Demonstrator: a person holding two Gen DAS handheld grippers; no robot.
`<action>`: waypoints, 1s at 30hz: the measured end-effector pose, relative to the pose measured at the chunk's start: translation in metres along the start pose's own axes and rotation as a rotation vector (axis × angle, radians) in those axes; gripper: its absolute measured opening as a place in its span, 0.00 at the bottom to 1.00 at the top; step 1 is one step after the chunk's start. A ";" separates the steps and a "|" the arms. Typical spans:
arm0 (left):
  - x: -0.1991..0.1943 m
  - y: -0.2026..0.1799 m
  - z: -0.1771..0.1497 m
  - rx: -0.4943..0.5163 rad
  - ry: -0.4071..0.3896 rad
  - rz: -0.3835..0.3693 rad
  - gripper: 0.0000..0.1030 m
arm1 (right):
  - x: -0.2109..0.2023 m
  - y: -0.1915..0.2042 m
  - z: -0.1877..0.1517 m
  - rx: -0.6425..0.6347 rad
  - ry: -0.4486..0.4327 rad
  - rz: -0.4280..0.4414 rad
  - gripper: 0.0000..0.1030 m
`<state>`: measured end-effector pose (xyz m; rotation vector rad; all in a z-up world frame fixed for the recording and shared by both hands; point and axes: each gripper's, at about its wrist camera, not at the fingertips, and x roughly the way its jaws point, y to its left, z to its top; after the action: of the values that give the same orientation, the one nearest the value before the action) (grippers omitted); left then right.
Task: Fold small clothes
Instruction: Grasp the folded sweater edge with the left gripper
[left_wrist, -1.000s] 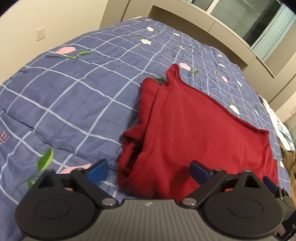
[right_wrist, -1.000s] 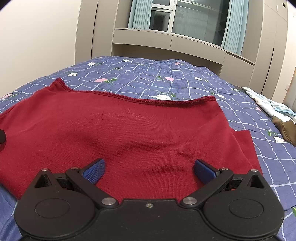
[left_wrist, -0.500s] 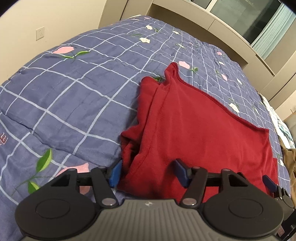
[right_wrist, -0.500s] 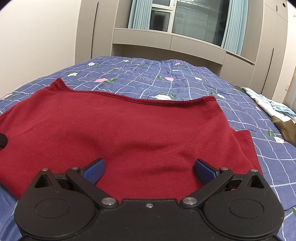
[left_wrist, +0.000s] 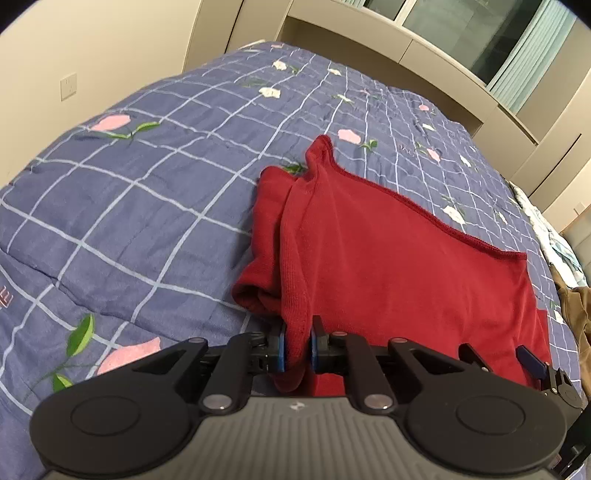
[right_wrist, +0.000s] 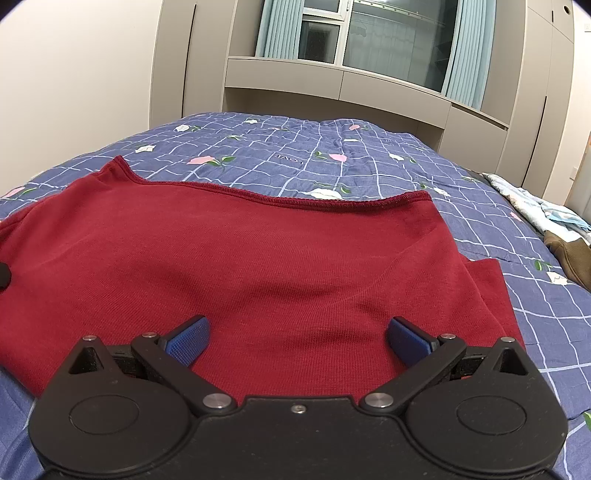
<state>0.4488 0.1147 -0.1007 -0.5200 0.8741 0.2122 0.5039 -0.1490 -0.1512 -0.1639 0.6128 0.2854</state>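
A dark red knit garment (left_wrist: 388, 266) lies spread on the blue checked bedspread (left_wrist: 129, 206), with its left side folded under in a bunched roll. My left gripper (left_wrist: 295, 349) is closing its jaws, and the blue pads (left_wrist: 281, 350) pinch the garment's near left corner edge between them. In the right wrist view the same red garment (right_wrist: 258, 258) fills the middle. My right gripper (right_wrist: 297, 338) stands open over its near edge, blue pads (right_wrist: 190, 339) wide apart with only flat cloth below them.
The floral bedspread (right_wrist: 369, 162) stretches back to beige cabinets and a window with curtains (right_wrist: 369, 37). At the bed's right edge lie a pale patterned cloth (right_wrist: 532, 206) and a brown garment (right_wrist: 569, 254). A wall socket (left_wrist: 68, 85) sits on the left wall.
My left gripper's jaws went from wide open to pinched on the red garment's near left corner, and that edge now stands lifted between the pads. The right gripper has not moved.
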 end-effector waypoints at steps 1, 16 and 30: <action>0.002 0.002 0.001 -0.010 0.011 0.002 0.16 | 0.000 0.000 0.000 0.000 0.000 0.000 1.00; -0.006 -0.014 0.004 0.039 -0.010 0.047 0.10 | 0.000 0.000 0.000 0.001 -0.001 0.001 1.00; -0.035 -0.059 0.015 0.188 -0.088 0.057 0.08 | -0.001 -0.001 0.000 0.007 -0.004 0.006 1.00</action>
<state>0.4594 0.0729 -0.0454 -0.3084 0.8137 0.2008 0.5039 -0.1496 -0.1505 -0.1549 0.6107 0.2891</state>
